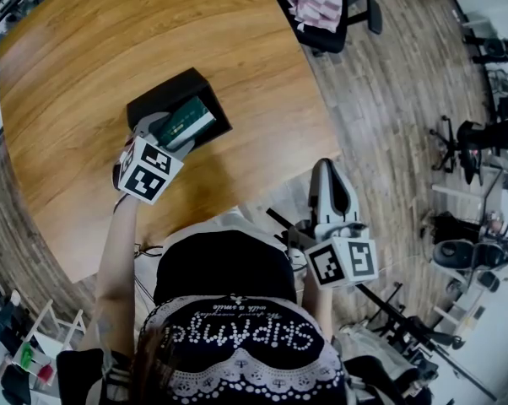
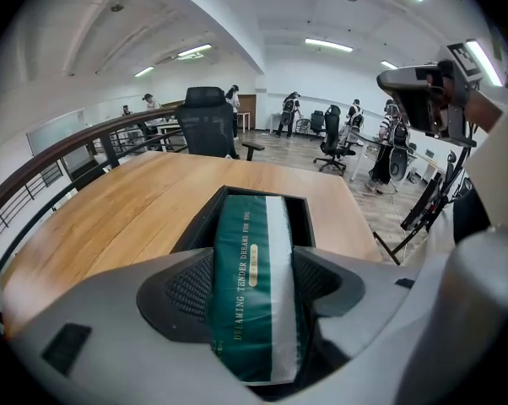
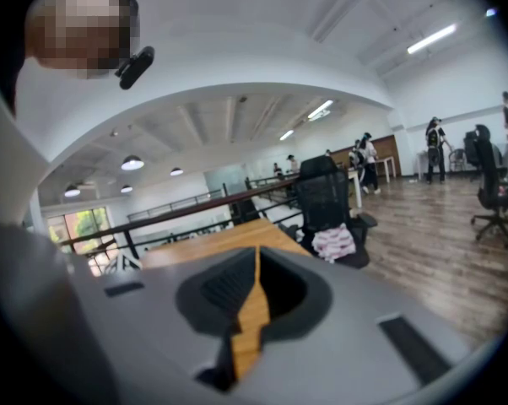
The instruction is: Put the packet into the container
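Wooden table (image 1: 85, 57): left hand-held gripper (image 2: 252, 289) clamps packet (image 2: 251, 243), seemingly over black container (image 1: 163, 98)

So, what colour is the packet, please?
The packet is dark green with a white stripe; left gripper view.

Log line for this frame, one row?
left gripper: shut on packet | packet: far end over container | right gripper: shut, empty

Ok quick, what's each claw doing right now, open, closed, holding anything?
Left claw: closed on the green packet, at the black container.
Right claw: closed, holding nothing.
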`<state>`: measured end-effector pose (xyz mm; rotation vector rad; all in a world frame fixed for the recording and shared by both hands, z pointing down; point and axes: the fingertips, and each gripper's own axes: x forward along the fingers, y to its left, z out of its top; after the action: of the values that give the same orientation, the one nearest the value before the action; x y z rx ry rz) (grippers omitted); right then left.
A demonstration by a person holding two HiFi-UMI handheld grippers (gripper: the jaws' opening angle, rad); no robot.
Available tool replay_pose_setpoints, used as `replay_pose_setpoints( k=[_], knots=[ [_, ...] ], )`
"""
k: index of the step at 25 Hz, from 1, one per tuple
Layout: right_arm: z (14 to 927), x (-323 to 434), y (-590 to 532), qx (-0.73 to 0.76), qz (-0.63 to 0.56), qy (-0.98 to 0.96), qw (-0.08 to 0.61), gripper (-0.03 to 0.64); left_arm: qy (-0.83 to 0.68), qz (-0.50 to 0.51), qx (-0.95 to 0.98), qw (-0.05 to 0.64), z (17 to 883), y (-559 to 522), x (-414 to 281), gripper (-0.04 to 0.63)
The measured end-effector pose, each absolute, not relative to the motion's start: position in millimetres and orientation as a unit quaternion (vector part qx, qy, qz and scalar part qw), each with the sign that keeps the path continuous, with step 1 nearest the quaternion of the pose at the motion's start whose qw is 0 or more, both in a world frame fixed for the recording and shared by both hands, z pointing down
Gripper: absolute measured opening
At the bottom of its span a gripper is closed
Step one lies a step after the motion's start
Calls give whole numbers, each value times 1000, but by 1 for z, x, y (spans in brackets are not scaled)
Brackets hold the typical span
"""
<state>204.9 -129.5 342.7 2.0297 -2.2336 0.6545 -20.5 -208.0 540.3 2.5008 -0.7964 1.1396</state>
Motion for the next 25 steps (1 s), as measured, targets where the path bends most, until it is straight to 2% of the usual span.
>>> replay_pose_setpoints(
  k=[9, 25],
  knots=[
    [344, 205, -128, 658, 213, -722, 25, 37, -270, 435, 845, 156, 554, -209, -23, 322],
    [336, 214, -122, 667, 199, -718, 18, 37, -277, 437, 842, 155, 558, -216, -20, 324]
  ],
)
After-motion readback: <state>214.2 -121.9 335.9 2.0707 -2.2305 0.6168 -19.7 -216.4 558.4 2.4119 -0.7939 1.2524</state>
